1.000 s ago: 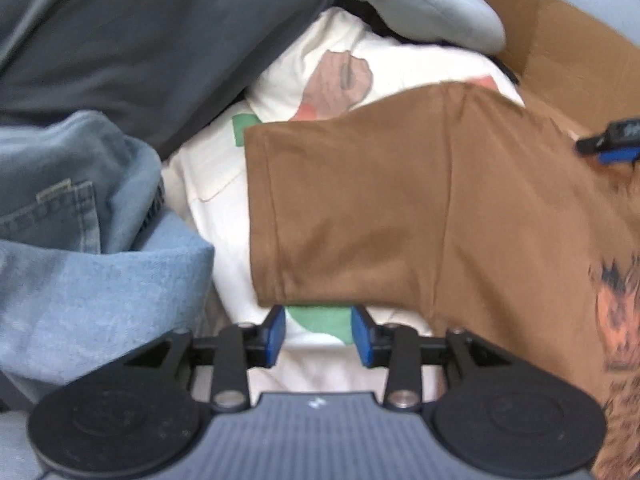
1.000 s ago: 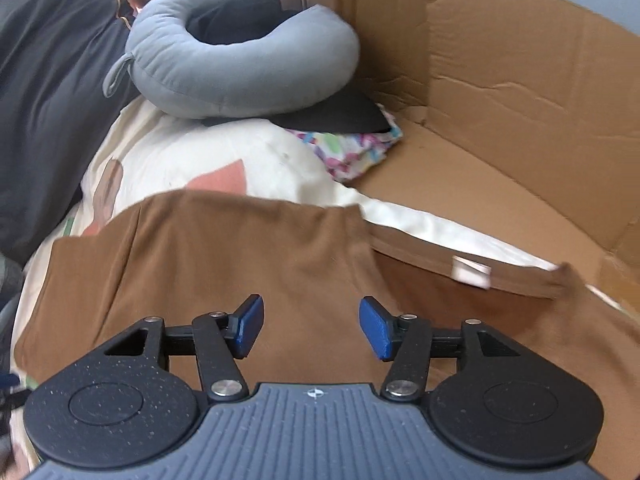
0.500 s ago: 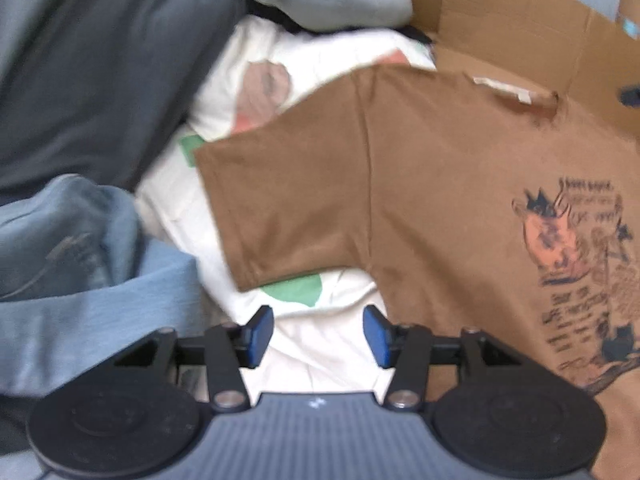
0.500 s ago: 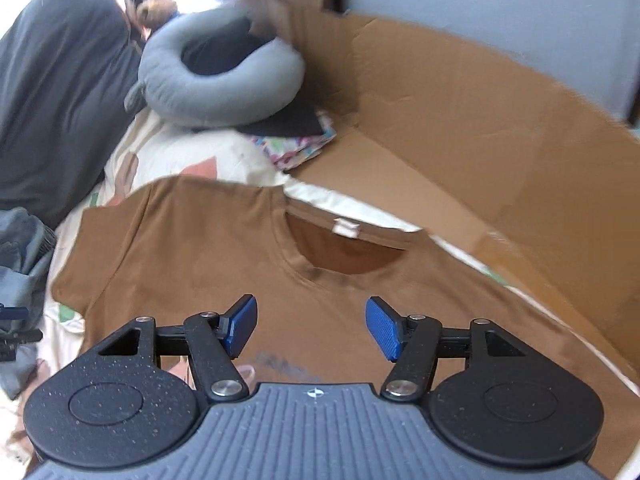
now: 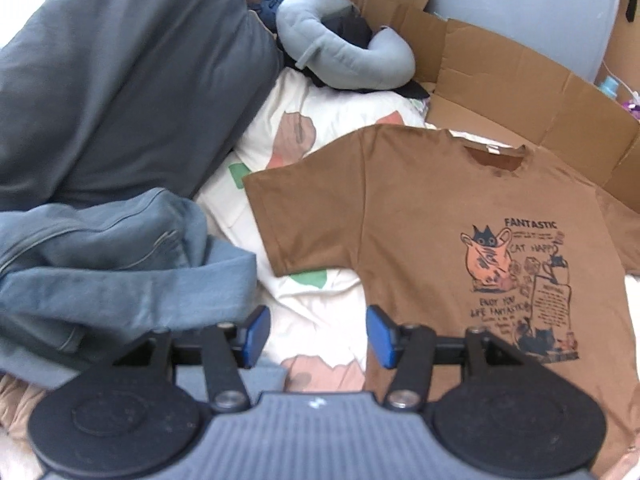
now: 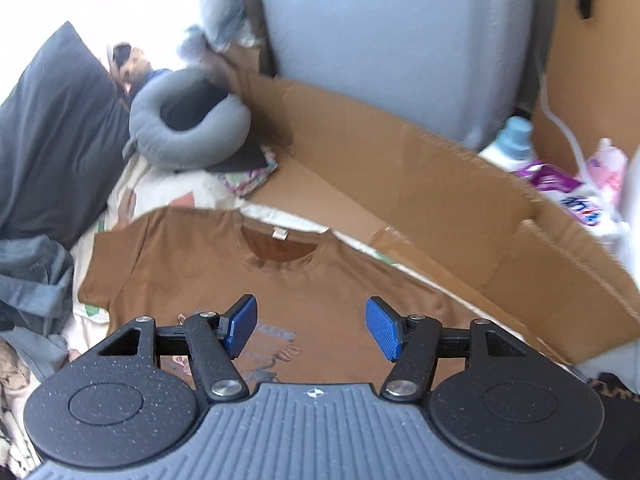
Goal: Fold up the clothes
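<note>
Left wrist view: jeans (image 5: 120,264) lie heaped at the left, next to a grey pillow (image 5: 120,80). The left gripper (image 5: 316,334) hangs over the printed sheet (image 5: 320,312), jaws apart and empty. A second ago its pads sat at the hem of the near sleeve; the jaws have just been opening, and the sleeve now lies well clear of them. The shirt (image 5: 420,208) is spread flat, print up, collar toward the cardboard (image 5: 520,92).

Right wrist view: the right gripper (image 6: 312,326) is also set wide and holds nothing. A second ago it sat low over the shoulder area; now the collar, both shoulders and the left sleeve of the shirt (image 6: 192,264) are all in sight below it, so both grippers have backed off upward.

Judgement: the laying-out step appears complete, with no fold yet made. The next move calls for fresh grips, probably at a sleeve or side edge. The far sleeve rests on the cardboard and may snag.
</note>
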Available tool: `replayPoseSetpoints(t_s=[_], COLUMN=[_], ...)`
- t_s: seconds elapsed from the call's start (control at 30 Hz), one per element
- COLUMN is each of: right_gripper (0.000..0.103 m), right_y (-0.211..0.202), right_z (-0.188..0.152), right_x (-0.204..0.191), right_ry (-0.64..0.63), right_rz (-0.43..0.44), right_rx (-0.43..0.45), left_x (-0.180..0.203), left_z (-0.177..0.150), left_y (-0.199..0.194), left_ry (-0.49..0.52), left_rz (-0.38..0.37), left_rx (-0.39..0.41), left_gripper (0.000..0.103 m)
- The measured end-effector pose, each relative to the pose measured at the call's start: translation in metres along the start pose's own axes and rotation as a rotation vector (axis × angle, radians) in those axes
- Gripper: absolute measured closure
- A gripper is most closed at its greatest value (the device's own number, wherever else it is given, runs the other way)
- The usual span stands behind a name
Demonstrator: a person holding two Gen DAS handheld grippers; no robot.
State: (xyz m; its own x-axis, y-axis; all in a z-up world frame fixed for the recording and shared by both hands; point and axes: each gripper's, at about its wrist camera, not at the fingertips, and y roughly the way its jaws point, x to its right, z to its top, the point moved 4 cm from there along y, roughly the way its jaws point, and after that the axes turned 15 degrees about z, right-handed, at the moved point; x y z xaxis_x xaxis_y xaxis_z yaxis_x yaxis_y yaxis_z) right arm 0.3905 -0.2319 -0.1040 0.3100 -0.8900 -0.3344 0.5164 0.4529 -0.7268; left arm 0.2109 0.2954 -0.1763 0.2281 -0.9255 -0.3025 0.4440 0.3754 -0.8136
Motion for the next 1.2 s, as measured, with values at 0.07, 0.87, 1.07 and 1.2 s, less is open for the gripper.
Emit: replayPoseSetpoints(t_s=[0.07, 0.87, 1.07, 1.2], right_gripper=[0.036, 0.036, 0.036, 0.036], right_y=[-0.022, -0.230, -0.248, -0.252], right_z=[-0.001, -0.110, -0.162, -0.197], right_x=[0.004, 0.066, 0.057, 0.049], right_ry=[0.014, -0.011, -0.028, -0.010], right_rz=[0.002, 0.049, 0.053, 0.058], right_rx=[0.024, 0.105, 0.106, 0.114], left_x=[-0.003, -0.035, -0.039, -0.044], left_z=[-0.001, -0.037, -0.063, -0.081], left_y=[-0.012, -0.137, -0.148, -0.145], left_ry=[0.008, -0.040, -0.068, -0.093], left_rz=[0.000, 0.027, 0.000, -0.007], left_rx=[0.007, 0.024, 0.017, 0.010], left_gripper=[0.047, 0.046, 0.042, 0.042])
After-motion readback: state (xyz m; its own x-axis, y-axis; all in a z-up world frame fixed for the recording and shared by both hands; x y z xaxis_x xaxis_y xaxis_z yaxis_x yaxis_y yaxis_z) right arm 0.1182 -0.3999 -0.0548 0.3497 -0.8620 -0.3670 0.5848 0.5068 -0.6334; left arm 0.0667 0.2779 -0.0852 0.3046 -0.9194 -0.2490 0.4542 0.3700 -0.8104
